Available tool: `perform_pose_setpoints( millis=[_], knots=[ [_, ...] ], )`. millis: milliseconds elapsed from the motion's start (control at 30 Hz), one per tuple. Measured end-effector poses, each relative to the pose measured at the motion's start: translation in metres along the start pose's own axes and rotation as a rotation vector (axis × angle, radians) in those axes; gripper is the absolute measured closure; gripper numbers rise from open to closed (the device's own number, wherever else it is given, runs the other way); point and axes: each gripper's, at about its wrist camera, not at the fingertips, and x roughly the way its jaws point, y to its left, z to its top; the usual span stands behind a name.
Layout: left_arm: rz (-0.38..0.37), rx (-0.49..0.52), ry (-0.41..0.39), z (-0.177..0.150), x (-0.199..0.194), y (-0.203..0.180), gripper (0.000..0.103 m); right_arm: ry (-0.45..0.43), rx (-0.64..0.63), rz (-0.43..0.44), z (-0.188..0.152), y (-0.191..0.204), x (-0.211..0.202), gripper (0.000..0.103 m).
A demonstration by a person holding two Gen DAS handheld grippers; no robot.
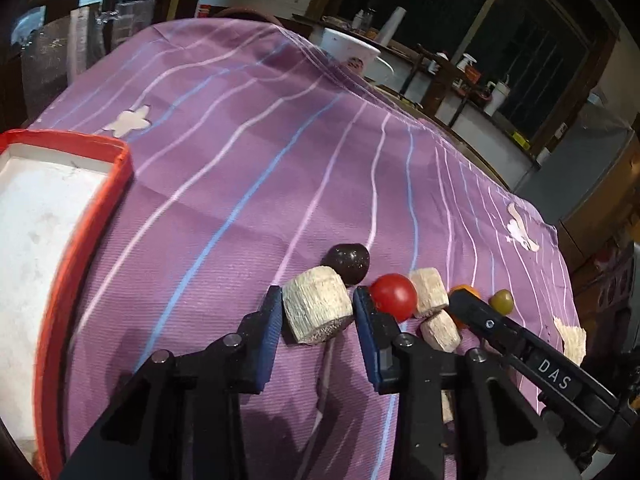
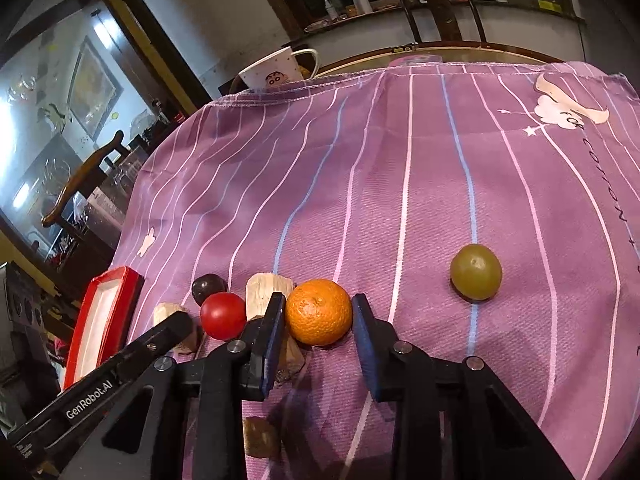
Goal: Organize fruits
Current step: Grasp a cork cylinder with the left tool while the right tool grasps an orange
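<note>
The left tongs (image 1: pixel 318 306) grip a pale sugarcane chunk (image 1: pixel 318 304) between their blue pads. A dark fruit (image 1: pixel 347 262) sits just beyond it, and a red tomato (image 1: pixel 393 296) touches the outside of the right pad. The right tongs (image 2: pixel 319 312) clamp an orange (image 2: pixel 319 306). A green grape (image 2: pixel 476 271) lies apart to their right, and a red-rimmed tray (image 2: pixel 102 320) stands far left.

On the purple cloth (image 2: pixel 400 184) with white and blue stripes, an orange mandarin (image 2: pixel 319 312) sits beside a red tomato (image 2: pixel 223 315), a green grape (image 2: pixel 476 271), pale beige chunks (image 1: pixel 318 309) and a red-rimmed white tray (image 1: pixel 52 216).
</note>
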Motion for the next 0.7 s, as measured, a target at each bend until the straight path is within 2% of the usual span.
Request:
perform_pose_setpoints(
  millis=[100, 233, 367, 433, 567, 633, 700],
  knots=[
    [-0.016, -0.019, -0.013, 0.004, -0.018, 0.002, 0.068, -0.007, -0.004, -0.012, 0.002, 0.002, -0.006, 0.067],
    [-0.038, 0.011, -0.080, 0.003, -0.067, 0.004, 0.068, -0.048, -0.028, -0.016, 0.004, 0.013, -0.033, 0.067],
    [-0.043, 0.028, -0.109, -0.001, -0.115, 0.021, 0.068, -0.058, -0.048, 0.027, -0.002, 0.032, -0.061, 0.067],
    [-0.004, 0.041, -0.128, -0.001, -0.138, 0.038, 0.068, -0.056, -0.089, 0.056, -0.007, 0.054, -0.073, 0.067],
    [0.141, 0.053, -0.150, 0.006, -0.169, 0.086, 0.068, -0.036, -0.171, 0.124, -0.017, 0.103, -0.080, 0.067],
    [0.232, 0.025, -0.133, 0.012, -0.174, 0.122, 0.068, -0.009, -0.212, 0.164, -0.023, 0.133, -0.075, 0.067],
    [0.273, -0.017, -0.104, 0.018, -0.172, 0.154, 0.068, 0.025, -0.257, 0.201, -0.032, 0.165, -0.063, 0.067]
  ],
)
